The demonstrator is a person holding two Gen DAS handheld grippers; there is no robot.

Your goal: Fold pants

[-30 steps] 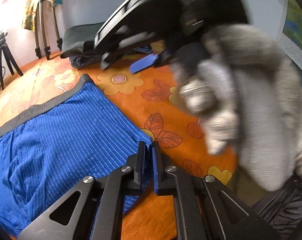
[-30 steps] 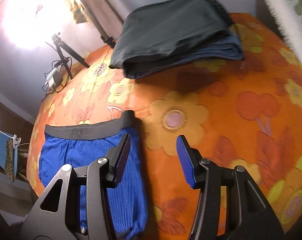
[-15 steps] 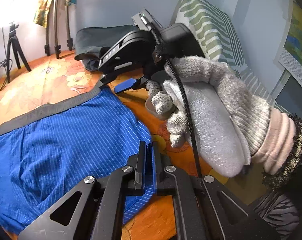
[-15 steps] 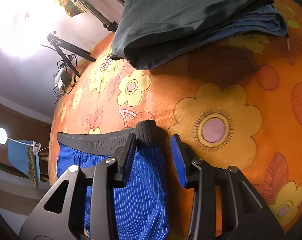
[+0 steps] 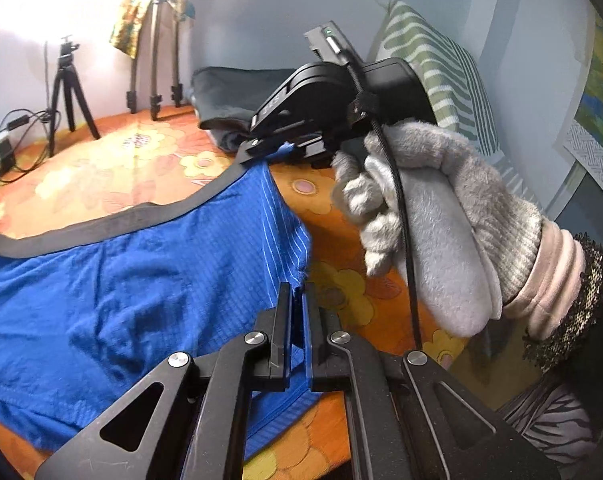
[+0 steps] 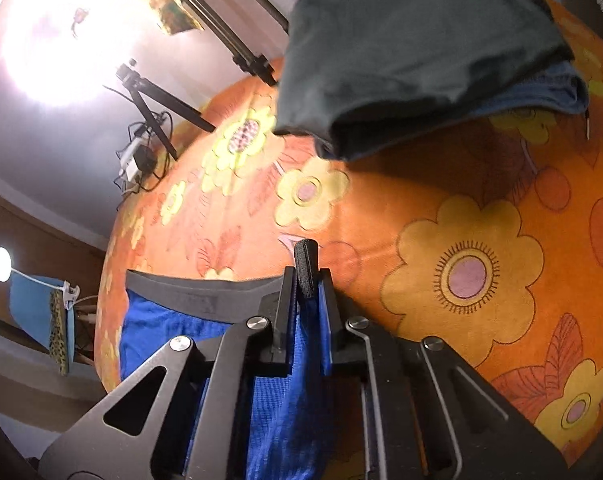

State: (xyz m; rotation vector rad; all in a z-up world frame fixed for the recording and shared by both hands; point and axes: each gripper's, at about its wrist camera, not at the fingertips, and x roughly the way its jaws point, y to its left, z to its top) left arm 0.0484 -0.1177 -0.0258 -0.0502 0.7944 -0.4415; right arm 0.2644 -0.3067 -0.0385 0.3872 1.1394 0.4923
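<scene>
While pants lie flat, both jaws pinch them — hem, waistband.

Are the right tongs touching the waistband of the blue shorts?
Touching. The right wrist view shows the right tongs shut on the grey waistband corner of the blue shorts, fabric pinched between them.
</scene>
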